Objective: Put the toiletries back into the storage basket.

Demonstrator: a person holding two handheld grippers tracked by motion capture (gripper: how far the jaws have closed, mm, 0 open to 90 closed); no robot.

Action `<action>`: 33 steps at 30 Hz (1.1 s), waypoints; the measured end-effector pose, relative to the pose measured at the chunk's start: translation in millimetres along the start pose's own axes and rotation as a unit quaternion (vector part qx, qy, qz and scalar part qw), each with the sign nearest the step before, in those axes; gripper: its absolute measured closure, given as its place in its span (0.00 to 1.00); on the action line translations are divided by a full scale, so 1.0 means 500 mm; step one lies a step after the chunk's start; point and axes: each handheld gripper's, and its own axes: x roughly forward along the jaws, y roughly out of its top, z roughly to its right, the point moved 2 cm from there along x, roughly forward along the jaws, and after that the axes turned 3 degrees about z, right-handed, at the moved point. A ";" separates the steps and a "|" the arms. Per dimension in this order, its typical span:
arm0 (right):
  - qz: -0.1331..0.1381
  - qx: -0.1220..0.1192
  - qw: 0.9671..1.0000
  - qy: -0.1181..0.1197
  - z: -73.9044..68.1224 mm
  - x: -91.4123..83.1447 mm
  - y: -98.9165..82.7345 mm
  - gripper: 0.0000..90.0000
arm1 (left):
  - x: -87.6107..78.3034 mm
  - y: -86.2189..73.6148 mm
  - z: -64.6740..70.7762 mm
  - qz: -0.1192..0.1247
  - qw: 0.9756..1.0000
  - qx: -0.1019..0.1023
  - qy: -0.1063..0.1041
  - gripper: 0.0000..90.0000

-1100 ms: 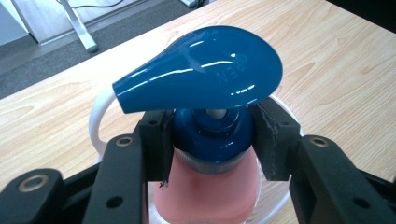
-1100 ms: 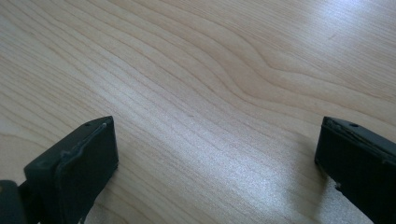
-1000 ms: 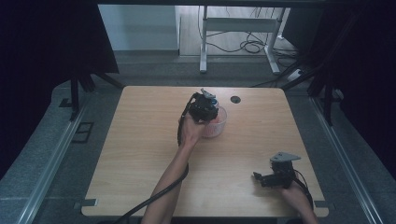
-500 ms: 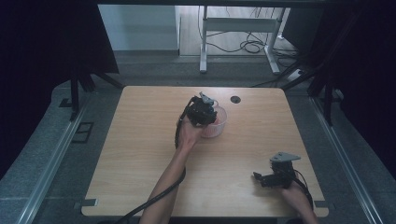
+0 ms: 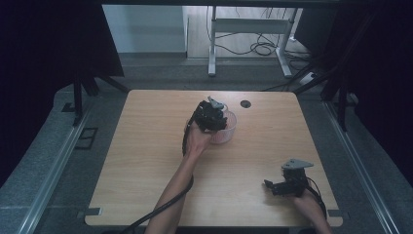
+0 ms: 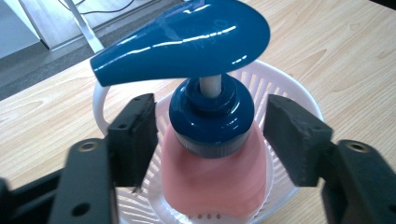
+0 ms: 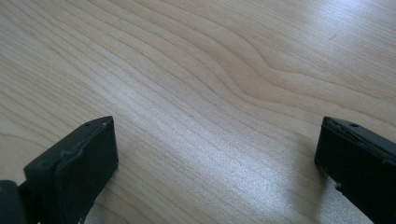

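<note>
A pink pump bottle point(image 6: 212, 184) with a blue collar and blue pump head point(image 6: 187, 42) stands upright in a small white plastic basket point(image 6: 292, 86). My left gripper point(image 6: 212, 135) reaches over the basket point(image 5: 229, 127) past the table's middle. Its jaws have just been opening and now stand on either side of the blue collar, with a gap on each side. In the high view the left gripper point(image 5: 210, 116) covers most of the bottle. My right gripper point(image 5: 271, 186) rests low near the table's front right corner. The right gripper point(image 7: 215, 154) is open over bare wood.
The light wooden table point(image 5: 146, 146) has a dark round cable hole point(image 5: 245, 104) at the back, right of the basket. A cable trails from the left gripper along the forearm to the front edge. Beyond the table stands a white metal frame point(image 5: 243, 29) with cables on the floor.
</note>
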 end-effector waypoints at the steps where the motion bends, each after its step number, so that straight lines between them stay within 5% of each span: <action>1: 0.000 0.000 1.000 0.000 0.000 0.000 0.000 0.00 | 0.000 0.001 0.000 -0.001 1.000 -0.001 -0.001 0.31; 8: 0.000 0.000 1.000 0.000 0.000 0.000 0.000 0.00 | -0.009 0.005 0.000 -0.002 1.000 -0.015 -0.001 0.14; 33: 0.000 0.001 1.000 0.001 0.000 0.000 0.000 0.00 | -0.081 -0.011 -0.004 0.000 1.000 -0.009 -0.014 0.13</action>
